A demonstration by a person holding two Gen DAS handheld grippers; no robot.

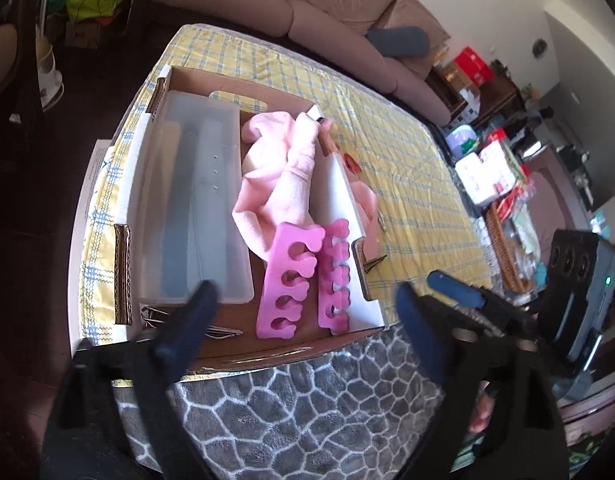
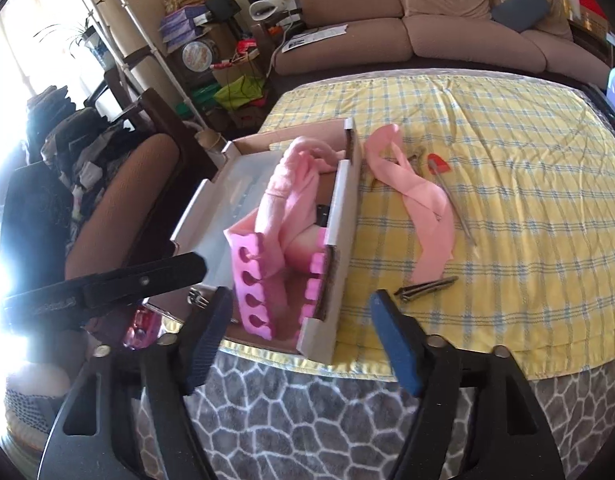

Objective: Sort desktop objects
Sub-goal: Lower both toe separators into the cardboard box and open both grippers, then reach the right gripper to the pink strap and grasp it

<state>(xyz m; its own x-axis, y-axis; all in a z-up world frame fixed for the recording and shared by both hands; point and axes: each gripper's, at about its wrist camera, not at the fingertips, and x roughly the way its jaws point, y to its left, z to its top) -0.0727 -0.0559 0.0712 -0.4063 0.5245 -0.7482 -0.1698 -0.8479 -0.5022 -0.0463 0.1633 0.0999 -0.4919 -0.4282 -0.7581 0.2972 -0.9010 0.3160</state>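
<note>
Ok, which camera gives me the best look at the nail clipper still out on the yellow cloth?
The right wrist view. The nail clipper lies in full sight on the yellow cloth, just right of the cardboard box. In the left wrist view only its tip pokes out past the box wall.

Two toe separators (image 1: 288,280), one cardboard box (image 1: 243,80)

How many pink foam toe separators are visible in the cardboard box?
2. The left toe separator lies in the cardboard box near its front; the right toe separator lies beside it, against the box's right wall.
</note>
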